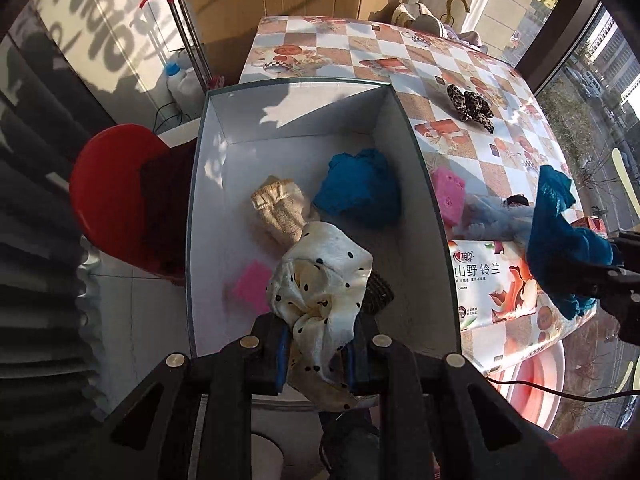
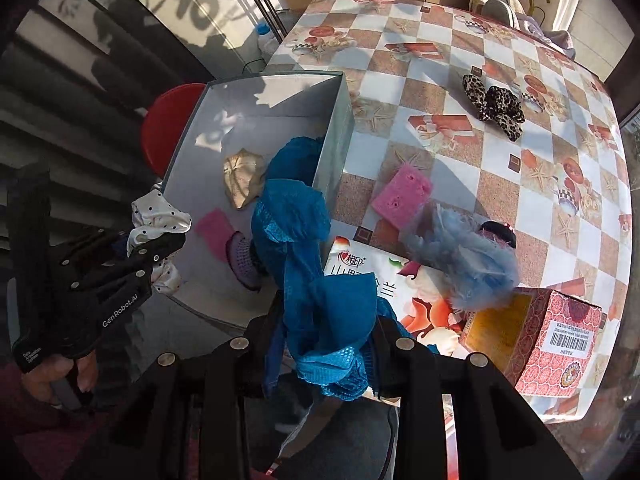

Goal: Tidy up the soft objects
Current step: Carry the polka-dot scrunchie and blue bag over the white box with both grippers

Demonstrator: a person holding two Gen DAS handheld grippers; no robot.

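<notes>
A white polka-dot scarf (image 1: 320, 280) is bunching between the fingers of the left gripper (image 1: 318, 354), which are clamping on it above the near end of an open grey box (image 1: 424, 168). In the box are lying a beige knit sock (image 1: 280, 208), a blue cloth (image 1: 360, 188) and a pink sponge (image 1: 250, 286). The right gripper (image 2: 324, 344) is pinching a blue mesh cloth (image 2: 316, 280) between its fingers, and the cloth is hanging over the box's right wall, near its near corner.

The box is sitting at the left edge of a table (image 2: 500, 160) covered in a checkered printed cloth. On the table are lying a second pink sponge (image 2: 400, 192), a pale blue fluffy piece (image 2: 468, 256), a leopard-print scrunchie (image 2: 496, 104), a tissue pack (image 2: 416, 304) and a red patterned carton (image 2: 560, 344). A red stool (image 1: 108, 196) is standing left of the box, and cardboard (image 1: 280, 0) is leaning beyond the far edge. Both grippers are pointing forward and down, the left one gripped by a hand (image 2: 60, 376) at its handle.
</notes>
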